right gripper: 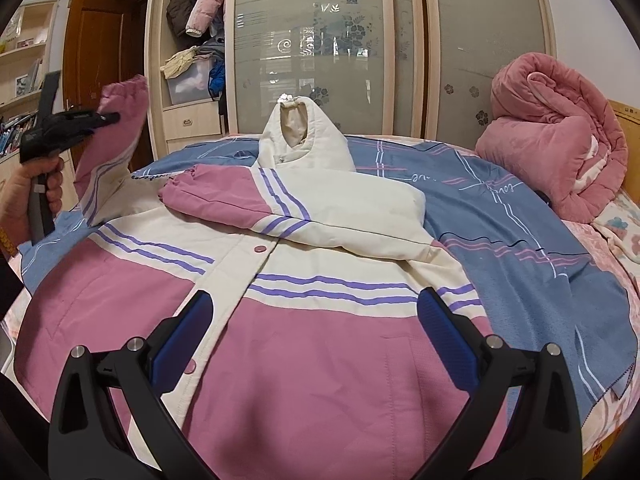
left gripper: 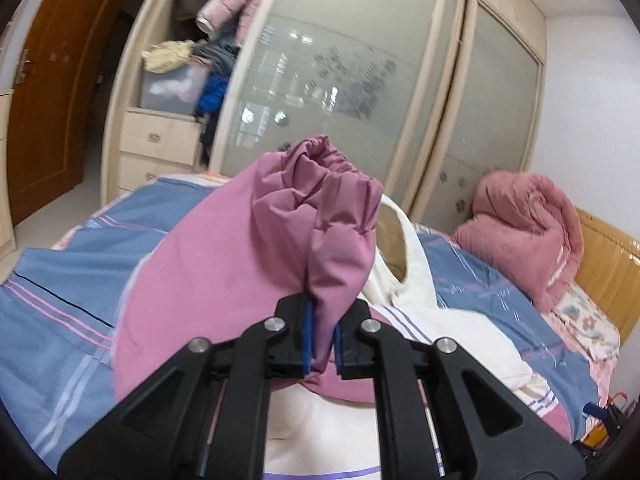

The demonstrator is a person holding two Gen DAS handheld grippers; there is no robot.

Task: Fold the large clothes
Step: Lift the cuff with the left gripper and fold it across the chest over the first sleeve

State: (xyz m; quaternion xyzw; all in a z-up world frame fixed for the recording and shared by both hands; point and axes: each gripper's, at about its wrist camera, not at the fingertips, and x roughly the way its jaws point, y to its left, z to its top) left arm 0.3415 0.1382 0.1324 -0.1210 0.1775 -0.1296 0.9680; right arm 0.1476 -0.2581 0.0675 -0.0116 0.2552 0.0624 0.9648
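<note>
A large pink and cream padded jacket (right gripper: pixel 304 344) with purple stripes lies front up on the bed, its cream hood (right gripper: pixel 300 140) at the far end. One sleeve (right gripper: pixel 280 204) lies folded across the chest. My left gripper (left gripper: pixel 324 328) is shut on the other pink sleeve (left gripper: pixel 316 224) near its elastic cuff and holds it raised above the bed; it also shows in the right wrist view (right gripper: pixel 108 118) at the left. My right gripper (right gripper: pixel 312 340) is open and empty, just above the jacket's lower pink front.
A blue striped sheet (right gripper: pixel 520 220) covers the bed. A rolled pink quilt (right gripper: pixel 560 136) sits at the far right by the headboard. A wardrobe with frosted sliding doors (right gripper: pixel 320 40) and an open shelf section (right gripper: pixel 188 72) stands behind. A wooden door (right gripper: pixel 100 48) is at the left.
</note>
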